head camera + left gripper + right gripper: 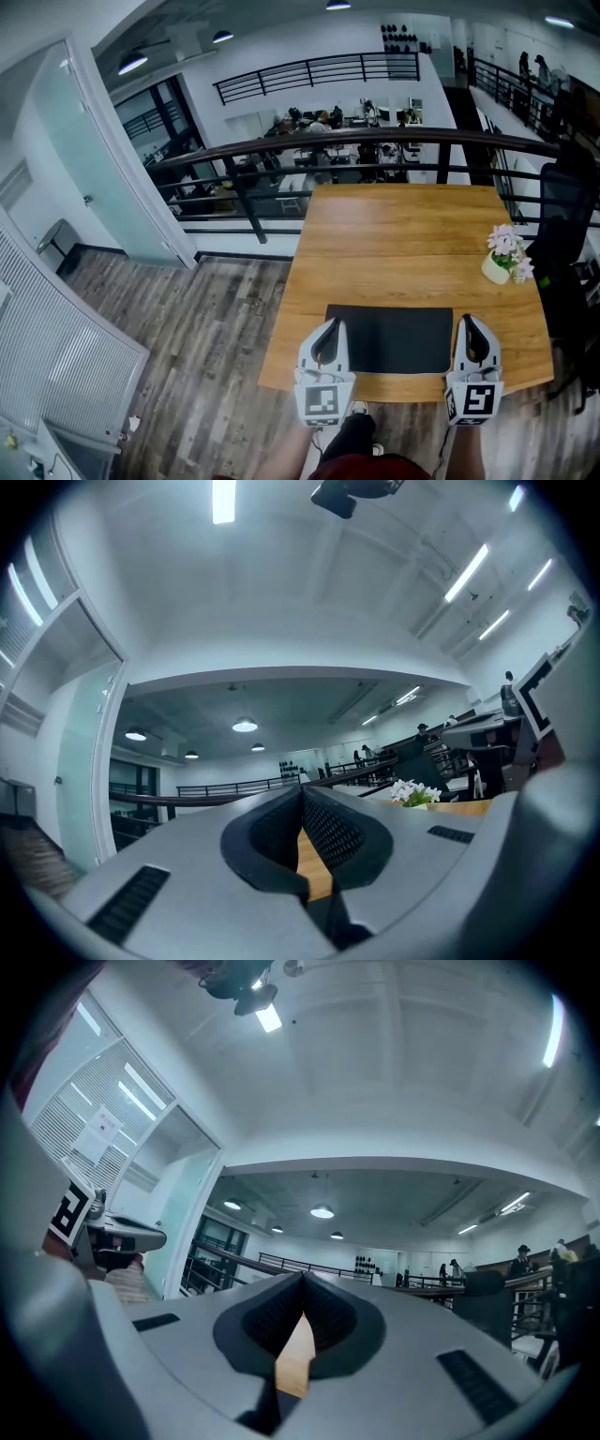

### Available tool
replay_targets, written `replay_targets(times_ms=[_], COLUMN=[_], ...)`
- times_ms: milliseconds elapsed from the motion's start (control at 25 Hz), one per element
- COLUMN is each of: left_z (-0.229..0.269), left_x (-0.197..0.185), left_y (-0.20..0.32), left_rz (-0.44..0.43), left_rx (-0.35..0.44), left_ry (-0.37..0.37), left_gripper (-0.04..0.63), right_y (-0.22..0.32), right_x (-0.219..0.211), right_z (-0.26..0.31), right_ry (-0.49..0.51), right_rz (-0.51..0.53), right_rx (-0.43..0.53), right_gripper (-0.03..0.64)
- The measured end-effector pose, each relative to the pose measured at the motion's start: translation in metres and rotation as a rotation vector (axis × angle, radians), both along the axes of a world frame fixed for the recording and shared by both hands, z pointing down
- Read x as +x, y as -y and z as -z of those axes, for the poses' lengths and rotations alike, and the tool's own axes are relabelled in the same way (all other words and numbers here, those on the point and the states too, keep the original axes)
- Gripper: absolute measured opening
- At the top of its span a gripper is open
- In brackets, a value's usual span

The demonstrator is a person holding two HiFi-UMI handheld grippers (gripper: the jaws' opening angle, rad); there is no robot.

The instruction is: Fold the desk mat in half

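The black desk mat (389, 337) lies flat and unfolded near the front edge of the wooden table (394, 234). My left gripper (326, 326) rests at the mat's left side, near its front corner, and my right gripper (469, 322) at the right side. In the left gripper view the left gripper (302, 789) has its jaw tips meeting, with only table wood showing in the slit behind them. The right gripper (303, 1277) looks the same in the right gripper view. Whether the mat's edge is pinched at either pair of tips is hidden.
A small white pot of pale flowers (504, 255) stands on the table's right side, also seen as the flowers (414, 794). A black office chair (567, 216) is beside the table's right edge. A dark railing (375, 141) runs behind the far edge.
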State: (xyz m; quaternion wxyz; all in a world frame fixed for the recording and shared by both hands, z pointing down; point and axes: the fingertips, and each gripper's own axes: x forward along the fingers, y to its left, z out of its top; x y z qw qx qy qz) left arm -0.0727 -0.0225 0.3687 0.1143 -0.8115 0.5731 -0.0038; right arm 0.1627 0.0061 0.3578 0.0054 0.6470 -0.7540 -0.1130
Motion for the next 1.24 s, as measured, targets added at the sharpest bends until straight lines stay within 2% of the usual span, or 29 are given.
replay_targets(times_ms=[560, 760, 880, 1240], left_z=[0.005, -0.002, -0.003, -0.001], left_x=[0.009, 0.011, 0.011, 0.009], left_y=[-0.004, -0.002, -0.002, -0.007], left_rz=[-0.035, -0.036, -0.038, -0.038], left_rx=[0.026, 0.004, 0.006, 0.006], left_ry=[-0.010, 0.004, -0.010, 0.013], left_gripper=[0.020, 0.020, 0.020, 0.020], right_y=[-0.003, -0.002, -0.005, -0.006], right_x=[0.000, 0.001, 0.001, -0.003], right_z=[-0.001, 0.000, -0.002, -0.005], right_ry=[-0.005, -0.011, -0.011, -0.018], right_rz=[-0.006, -0.004, -0.006, -0.007], right_rx=[-0.005, 0.000, -0.004, -0.013], right_gripper=[0.009, 0.009, 0.009, 0.009])
